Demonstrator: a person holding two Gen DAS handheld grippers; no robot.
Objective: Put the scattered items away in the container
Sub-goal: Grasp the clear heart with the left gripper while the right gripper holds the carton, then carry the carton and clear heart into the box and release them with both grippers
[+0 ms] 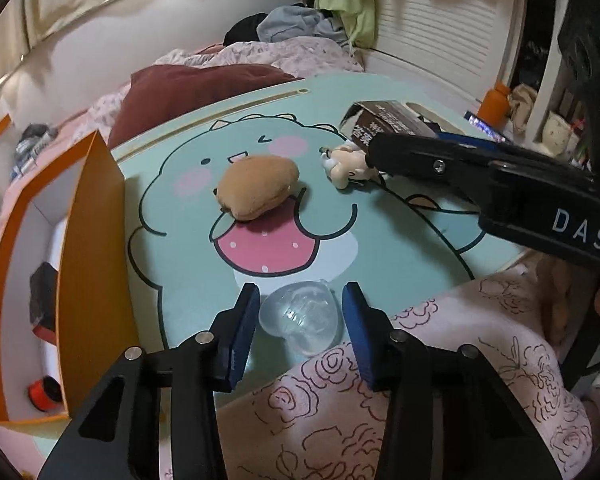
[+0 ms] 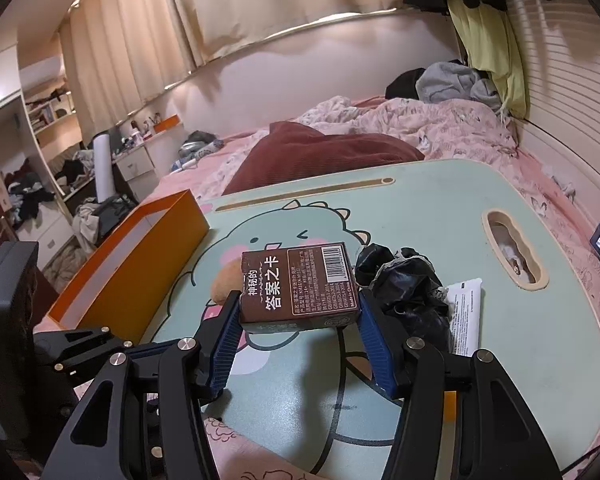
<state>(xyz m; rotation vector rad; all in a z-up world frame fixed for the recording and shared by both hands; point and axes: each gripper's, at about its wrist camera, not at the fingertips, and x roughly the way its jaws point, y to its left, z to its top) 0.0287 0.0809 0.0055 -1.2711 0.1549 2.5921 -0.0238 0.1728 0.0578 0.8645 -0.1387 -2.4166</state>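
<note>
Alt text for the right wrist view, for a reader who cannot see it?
The right gripper holds a brown card box between its blue fingers, above a dinosaur-print lap table on a bed. An open orange box sits left; crumpled black plastic lies right.

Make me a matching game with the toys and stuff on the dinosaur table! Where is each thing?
Things:
1. brown card box
2. clear heart-shaped case
3. tan plush toy
4. orange box

Places:
A. on the dinosaur's mouth
B. at the table's left edge
C. gripped by the right gripper
D. between the open fingers of the left gripper

Pairs: 1-C, 2-D, 3-A, 4-B
</note>
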